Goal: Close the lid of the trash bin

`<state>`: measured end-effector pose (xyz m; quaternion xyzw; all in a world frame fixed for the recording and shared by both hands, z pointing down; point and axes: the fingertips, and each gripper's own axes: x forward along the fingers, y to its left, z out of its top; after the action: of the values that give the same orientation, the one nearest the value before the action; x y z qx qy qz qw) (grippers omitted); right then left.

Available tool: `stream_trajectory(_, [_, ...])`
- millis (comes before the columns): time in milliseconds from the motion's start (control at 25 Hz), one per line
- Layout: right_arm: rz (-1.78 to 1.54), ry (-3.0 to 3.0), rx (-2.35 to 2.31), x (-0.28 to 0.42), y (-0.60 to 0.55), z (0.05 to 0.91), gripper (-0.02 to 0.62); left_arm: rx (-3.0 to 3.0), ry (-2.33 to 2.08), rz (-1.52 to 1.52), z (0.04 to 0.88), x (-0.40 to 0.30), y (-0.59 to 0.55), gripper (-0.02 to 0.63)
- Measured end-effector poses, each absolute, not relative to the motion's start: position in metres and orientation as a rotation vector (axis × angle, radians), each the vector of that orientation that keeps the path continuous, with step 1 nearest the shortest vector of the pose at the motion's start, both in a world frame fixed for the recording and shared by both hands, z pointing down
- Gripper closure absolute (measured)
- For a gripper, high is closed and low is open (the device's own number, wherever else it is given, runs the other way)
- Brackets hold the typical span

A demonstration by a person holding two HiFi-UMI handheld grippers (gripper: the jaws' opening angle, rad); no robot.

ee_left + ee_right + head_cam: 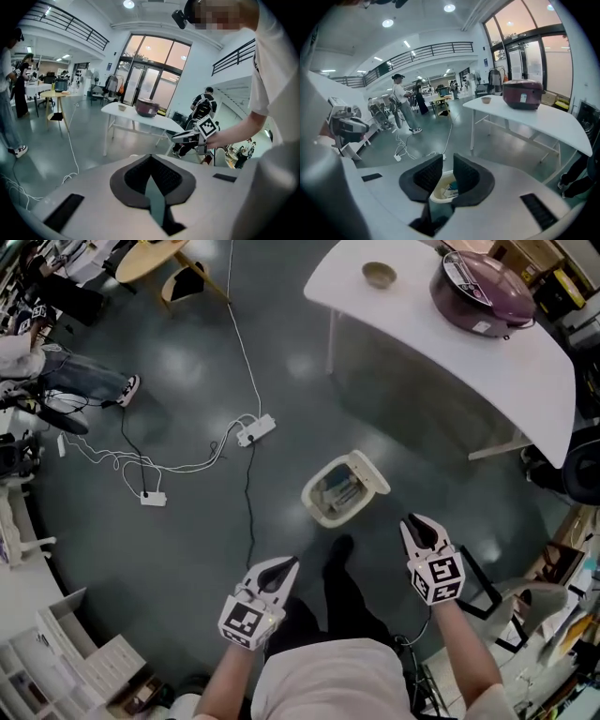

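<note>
Floor: we see a dark grey, glossy floor (187, 362) catching the lamps' glare.
Bench: a white bench (450, 357) stands on thin white legs, with a purple cooker (481, 289) and a small bowl (379, 275) on it.
Cables: white cables (239, 334) and a power strip (256, 430) lie across the floor.
Table: we make out a round wooden table (150, 254) farther off.
Windows: tall glazed doors (150, 70) show a pinkish sky.
Walls: white, with a railed balcony (426, 49) above.
Light: round ceiling lights (387, 23).
Shelving: white shelves (94, 662) at one edge.

Cream trash bin (343, 489), dark grey floor (187, 512)
</note>
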<state>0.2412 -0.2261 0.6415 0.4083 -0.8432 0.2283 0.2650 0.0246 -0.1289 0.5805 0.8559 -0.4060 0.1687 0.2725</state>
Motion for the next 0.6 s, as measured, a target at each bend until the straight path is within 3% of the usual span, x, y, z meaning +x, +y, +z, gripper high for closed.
stream_trajectory(600, [0.736, -2.098, 0.868, 0.236, -0.293, 0.845, 0.509, 2.171, -1.095, 0.466, 0.683, 0.04, -0.147, 0.594])
